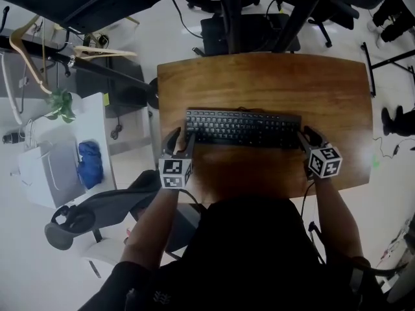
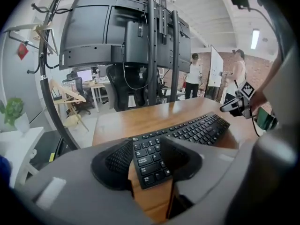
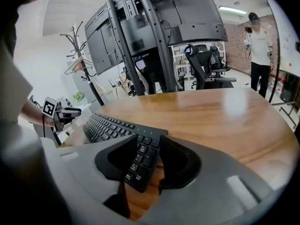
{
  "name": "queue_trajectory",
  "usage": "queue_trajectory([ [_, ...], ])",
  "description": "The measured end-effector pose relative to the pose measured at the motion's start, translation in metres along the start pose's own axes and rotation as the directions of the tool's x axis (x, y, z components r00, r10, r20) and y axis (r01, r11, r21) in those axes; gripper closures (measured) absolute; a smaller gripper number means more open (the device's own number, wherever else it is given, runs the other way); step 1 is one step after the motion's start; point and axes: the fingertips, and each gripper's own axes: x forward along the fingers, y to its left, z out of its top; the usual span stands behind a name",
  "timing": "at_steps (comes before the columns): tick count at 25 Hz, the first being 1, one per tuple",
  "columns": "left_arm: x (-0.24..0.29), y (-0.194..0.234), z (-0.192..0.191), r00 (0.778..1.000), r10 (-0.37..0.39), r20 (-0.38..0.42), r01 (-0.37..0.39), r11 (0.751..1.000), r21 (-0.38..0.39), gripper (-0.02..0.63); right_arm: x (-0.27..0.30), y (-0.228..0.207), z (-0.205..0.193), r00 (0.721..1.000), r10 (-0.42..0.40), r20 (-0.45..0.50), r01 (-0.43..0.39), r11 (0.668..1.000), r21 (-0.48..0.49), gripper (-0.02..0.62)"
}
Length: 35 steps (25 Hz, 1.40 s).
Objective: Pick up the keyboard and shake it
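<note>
A black keyboard [image 1: 243, 128] lies flat across the near half of the wooden table [image 1: 259, 83]. My left gripper [image 1: 180, 140] is at its left end. In the left gripper view the keyboard's [image 2: 187, 130] corner sits between the spread jaws of the left gripper [image 2: 147, 156], and the pads do not press on it. My right gripper [image 1: 307, 138] is at the right end. In the right gripper view the keyboard's [image 3: 108, 125] end lies between the right gripper's [image 3: 143, 161] jaws, with bare wood showing beside the right pad.
A monitor stand [image 1: 233, 18] rises behind the table's far edge. A grey office chair [image 1: 97, 209] stands at my left. A white side table [image 1: 97, 118] carries a bag, a blue thing and a plant [image 1: 59, 103]. People stand far off [image 3: 260, 55].
</note>
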Motion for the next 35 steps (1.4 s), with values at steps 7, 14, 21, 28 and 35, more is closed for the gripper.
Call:
queue_trajectory([
  [7, 0.023, 0.003, -0.009, 1.000, -0.017, -0.026, 0.017, 1.000, -0.003, 0.426, 0.010, -0.008, -0.008, 0.999, 0.002, -0.048, 0.000, 0.999, 0.033, 0.460],
  [14, 0.035, 0.006, -0.028, 0.994, -0.050, -0.102, 0.045, 0.998, -0.052, 0.428, 0.015, -0.014, -0.012, 0.997, 0.007, -0.071, -0.002, 0.997, 0.075, 0.462],
  [21, 0.042, 0.015, -0.038, 0.986, -0.064, -0.153, 0.051, 0.995, -0.087, 0.425, 0.023, -0.014, -0.013, 0.997, 0.023, -0.075, -0.015, 0.994, 0.105, 0.465],
  [28, 0.044, 0.014, -0.041, 0.979, -0.113, -0.171, 0.093, 0.988, -0.123, 0.425, 0.022, -0.013, -0.013, 0.996, 0.060, -0.069, -0.053, 0.994, 0.100, 0.462],
  [35, 0.043, 0.015, -0.041, 0.974, -0.158, -0.163, 0.118, 0.966, -0.231, 0.466, 0.022, -0.012, -0.014, 0.994, 0.092, -0.054, -0.085, 0.990, 0.111, 0.462],
])
